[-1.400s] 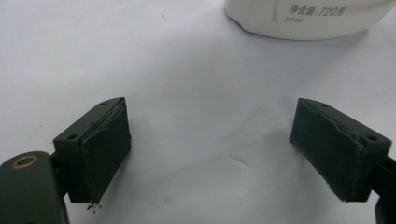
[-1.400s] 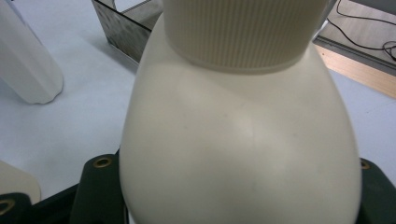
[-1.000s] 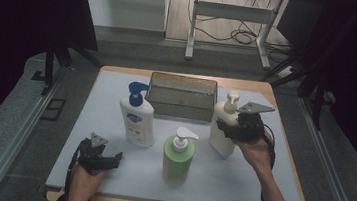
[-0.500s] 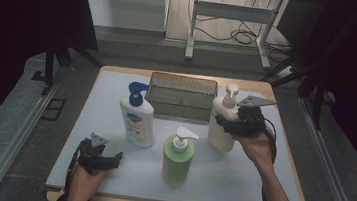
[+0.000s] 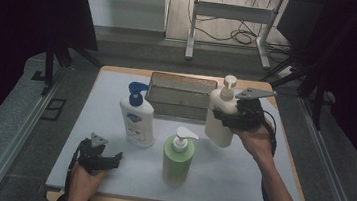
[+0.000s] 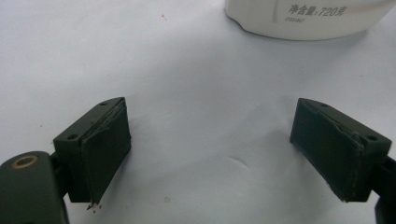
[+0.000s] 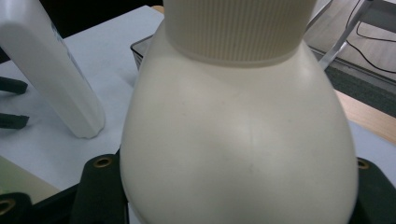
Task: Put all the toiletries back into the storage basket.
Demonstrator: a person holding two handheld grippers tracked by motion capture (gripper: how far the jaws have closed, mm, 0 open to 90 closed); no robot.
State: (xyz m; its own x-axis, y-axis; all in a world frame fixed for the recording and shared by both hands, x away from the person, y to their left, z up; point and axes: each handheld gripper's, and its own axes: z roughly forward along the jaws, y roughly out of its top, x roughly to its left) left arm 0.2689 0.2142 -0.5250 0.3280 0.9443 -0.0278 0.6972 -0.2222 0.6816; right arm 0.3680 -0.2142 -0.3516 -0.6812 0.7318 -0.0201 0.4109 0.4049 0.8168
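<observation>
Left gripper [image 5: 110,159] sits low at the near left of the surface [image 5: 239,177], jaws spread wide with nothing between them; in the left gripper view only bare white surface [image 6: 196,93] lies between the two pads, and the base of a white bottle with printed text [image 6: 308,18] stands beyond them, well apart.

Next right: white bottle with blue pump [image 5: 137,119], upright, mid-left of the surface. Just right and nearer the person: green pump bottle [image 5: 178,157], upright, apart from both grippers.

Behind those two, at the far edge: metal mesh tray [image 5: 179,96], flat on the surface.

Right of the tray: cream pump bottle [image 5: 221,115], held upright, its left side overlapping the tray's right end in the high view. Right gripper [image 5: 230,118] pinches it at the body from the bottle's right side, hand and forearm coming in from the lower right. In the right gripper view the cream bottle's rounded shoulder [image 7: 233,140] sits squarely between the jaws, ribbed collar above, jaws pressed against its sides. Whether its base touches the surface, cannot tell.
</observation>
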